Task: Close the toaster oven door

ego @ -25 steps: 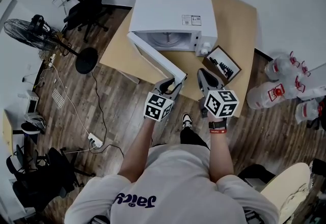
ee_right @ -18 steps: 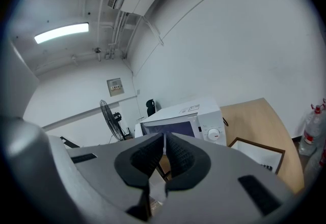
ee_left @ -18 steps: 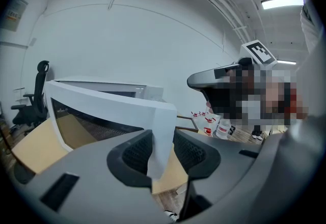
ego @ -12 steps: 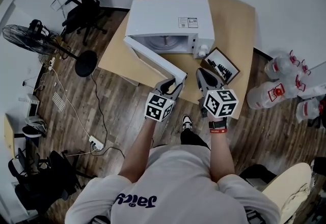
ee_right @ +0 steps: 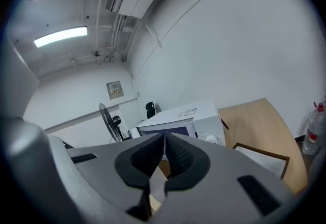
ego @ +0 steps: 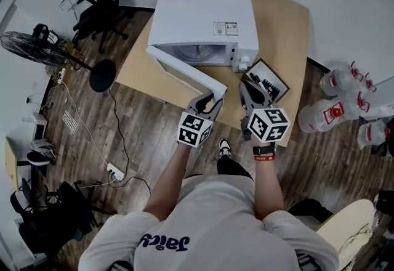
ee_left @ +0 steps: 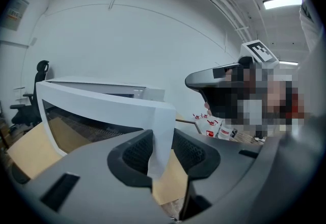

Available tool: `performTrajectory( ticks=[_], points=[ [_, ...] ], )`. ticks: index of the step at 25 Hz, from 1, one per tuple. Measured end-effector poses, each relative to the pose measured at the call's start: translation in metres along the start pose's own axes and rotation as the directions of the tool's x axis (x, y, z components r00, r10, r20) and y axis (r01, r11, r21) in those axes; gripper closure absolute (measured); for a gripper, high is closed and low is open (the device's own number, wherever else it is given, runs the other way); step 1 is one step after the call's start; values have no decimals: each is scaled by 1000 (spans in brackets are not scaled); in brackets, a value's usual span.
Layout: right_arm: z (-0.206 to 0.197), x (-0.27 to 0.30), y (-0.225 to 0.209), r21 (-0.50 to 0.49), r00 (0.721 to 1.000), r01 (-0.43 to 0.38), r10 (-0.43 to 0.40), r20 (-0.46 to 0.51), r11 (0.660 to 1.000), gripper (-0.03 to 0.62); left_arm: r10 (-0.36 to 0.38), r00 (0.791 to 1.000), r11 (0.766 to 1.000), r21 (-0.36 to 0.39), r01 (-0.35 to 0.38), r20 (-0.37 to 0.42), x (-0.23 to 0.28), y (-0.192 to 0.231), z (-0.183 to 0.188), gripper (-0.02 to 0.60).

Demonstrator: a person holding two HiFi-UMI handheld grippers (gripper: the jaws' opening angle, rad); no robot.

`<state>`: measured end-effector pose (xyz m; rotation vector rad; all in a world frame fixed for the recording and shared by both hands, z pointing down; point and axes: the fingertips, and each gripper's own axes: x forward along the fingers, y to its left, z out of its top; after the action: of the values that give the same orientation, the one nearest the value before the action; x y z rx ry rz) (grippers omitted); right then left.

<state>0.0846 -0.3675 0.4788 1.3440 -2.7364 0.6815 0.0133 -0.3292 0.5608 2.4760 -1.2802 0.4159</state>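
The white toaster oven (ego: 203,20) sits on a tan wooden counter (ego: 286,23) against the wall, its front facing the person. Its door (ego: 184,72) is hinged at the oven's left side in the head view and stands wide open, angled out across the counter, with its free end reaching the counter's near edge. The door is white-framed with a dark mesh window, and the pale cavity shows behind it. The left claw (ego: 209,103) is clamped on that free end: in the left gripper view the door's white edge runs down between the two black pads, which stand partway apart on it. The right claw (ego: 249,94) hangs just beside it over the counter's edge, with its pads drawn nearly together and nothing between them. A dark-framed flat tray (ego: 266,79) lies on the counter by the oven's knob side, close in front of the right claw. On the wooden floor (ego: 154,128) stand a fan (ego: 31,45) and an office chair (ego: 101,2) well to the left, and large water bottles (ego: 335,109) to the right.
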Motion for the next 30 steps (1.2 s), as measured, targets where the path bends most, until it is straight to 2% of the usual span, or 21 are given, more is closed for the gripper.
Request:
performTrajectory(
  ticks=[11, 25, 30],
  points=[
    [11, 13, -18, -8, 1000, 1, -1, -1, 1000, 579, -3, 1000, 1000, -28, 3, 2, 22, 4, 10, 443],
    [28, 22, -42, -15, 1000, -5, 5, -5, 1000, 579, 39, 999, 998, -53, -38, 12, 49, 11, 24, 456],
    [30, 25, -50, -22, 1000, -15, 15, -10, 1000, 579, 66, 997, 995, -70, -64, 28, 59, 17, 28, 489]
  ],
)
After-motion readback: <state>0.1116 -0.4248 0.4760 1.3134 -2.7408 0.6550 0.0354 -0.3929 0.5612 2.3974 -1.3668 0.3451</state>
